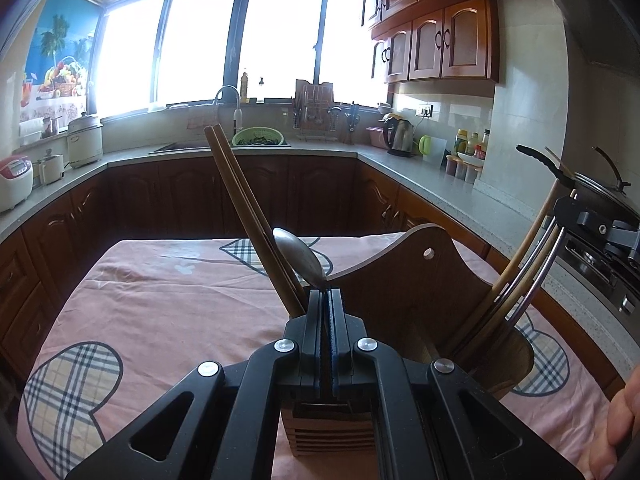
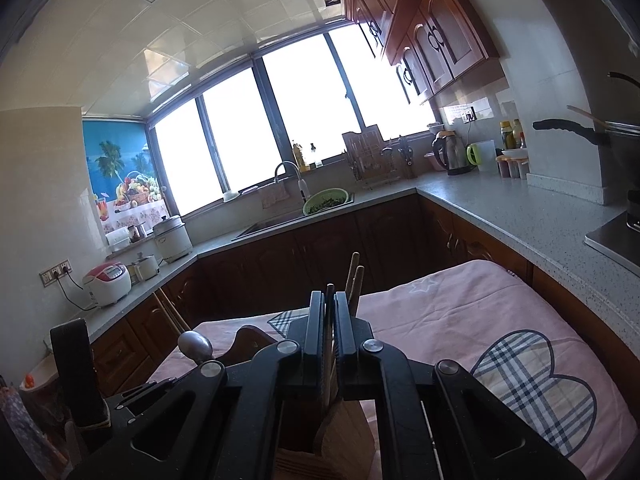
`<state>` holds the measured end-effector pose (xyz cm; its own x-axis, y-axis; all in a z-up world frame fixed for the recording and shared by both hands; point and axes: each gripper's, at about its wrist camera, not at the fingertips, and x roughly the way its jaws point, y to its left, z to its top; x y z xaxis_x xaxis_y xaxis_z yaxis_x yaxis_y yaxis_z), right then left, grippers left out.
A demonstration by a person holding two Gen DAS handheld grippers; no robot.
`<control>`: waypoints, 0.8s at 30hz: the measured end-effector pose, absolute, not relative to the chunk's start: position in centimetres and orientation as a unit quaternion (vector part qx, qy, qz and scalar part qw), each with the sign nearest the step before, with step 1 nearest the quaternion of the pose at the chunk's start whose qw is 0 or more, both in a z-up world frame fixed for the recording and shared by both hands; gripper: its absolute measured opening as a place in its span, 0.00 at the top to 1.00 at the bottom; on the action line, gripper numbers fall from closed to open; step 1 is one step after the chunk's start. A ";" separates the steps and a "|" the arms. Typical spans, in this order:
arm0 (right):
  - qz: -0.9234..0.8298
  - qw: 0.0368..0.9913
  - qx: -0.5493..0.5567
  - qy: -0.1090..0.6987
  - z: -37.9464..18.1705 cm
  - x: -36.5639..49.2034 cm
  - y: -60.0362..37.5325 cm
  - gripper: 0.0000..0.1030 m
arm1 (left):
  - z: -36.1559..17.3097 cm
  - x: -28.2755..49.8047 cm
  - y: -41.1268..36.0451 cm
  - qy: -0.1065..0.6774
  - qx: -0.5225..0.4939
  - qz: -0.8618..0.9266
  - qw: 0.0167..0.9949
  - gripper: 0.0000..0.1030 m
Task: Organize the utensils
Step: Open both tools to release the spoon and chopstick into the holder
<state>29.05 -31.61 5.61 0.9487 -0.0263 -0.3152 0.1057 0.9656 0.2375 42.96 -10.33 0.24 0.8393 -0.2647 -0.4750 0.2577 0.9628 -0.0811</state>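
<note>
A wooden utensil holder (image 1: 400, 284) stands on the table under both grippers. My left gripper (image 1: 326, 293) is shut on the neck of a metal spoon (image 1: 299, 258), whose bowl sticks up and leans left, over the holder's left slot. Two brown chopsticks (image 1: 240, 208) lean out of that slot beside the spoon. In the right wrist view my right gripper (image 2: 329, 295) is shut on a thin stick-like handle (image 2: 329, 376) that runs down into the holder (image 2: 340, 436). Wooden and metal handles (image 1: 532, 264) rise from the holder's right side. The spoon (image 2: 195, 346) shows at lower left.
A pink cloth with plaid hearts (image 1: 160, 304) covers the table. Grey counters (image 1: 460, 184) wrap around the room, with a sink and green colander (image 1: 258, 138), a kettle (image 1: 400, 136), and rice cookers (image 1: 14, 182). A black pan (image 1: 600, 184) sits at right. A hand (image 1: 624, 420) shows at the lower right edge.
</note>
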 end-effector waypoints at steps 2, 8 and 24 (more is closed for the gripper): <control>-0.034 0.979 0.127 0.157 5.6 29.0 -31.6 0.96 | 0.1 42.9 -10.5 0.250 -0.007 -0.137 0.959 0.98; -0.032 0.978 0.127 0.161 5.4 29.0 -31.7 0.96 | 0.1 43.0 -10.5 0.256 -0.008 -0.140 0.956 0.98; -0.030 0.977 0.117 0.174 5.6 29.3 -31.3 0.94 | 1.1 42.4 -11.1 0.262 0.000 -0.142 0.955 0.85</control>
